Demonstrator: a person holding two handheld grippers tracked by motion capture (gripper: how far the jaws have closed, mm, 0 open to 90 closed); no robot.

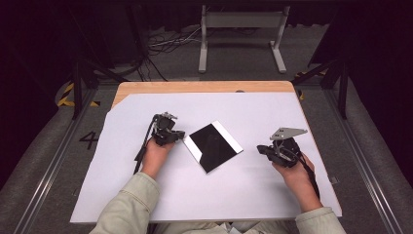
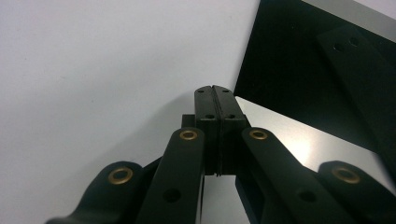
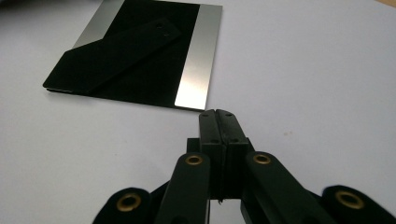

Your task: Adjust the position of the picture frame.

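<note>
While both hands rest on the white sheet (image 1: 253, 195), black picture frame (image 1: 213, 146) lying face down at its middle, stand folded flat, left gripper (image 2: 215, 91) clenched empty, tips at the frame's silver edge, right gripper (image 3: 219, 114) clenched empty, near the frame, not touching

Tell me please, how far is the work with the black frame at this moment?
Nothing looks done so far. The black frame lies flat, back side up, on the white sheet, its flat stand folded against it. The left gripper is shut with its tips at the frame's silver edge; the right gripper is shut and apart from it. Neither holds it, so gripping and any lifting are left.
</note>
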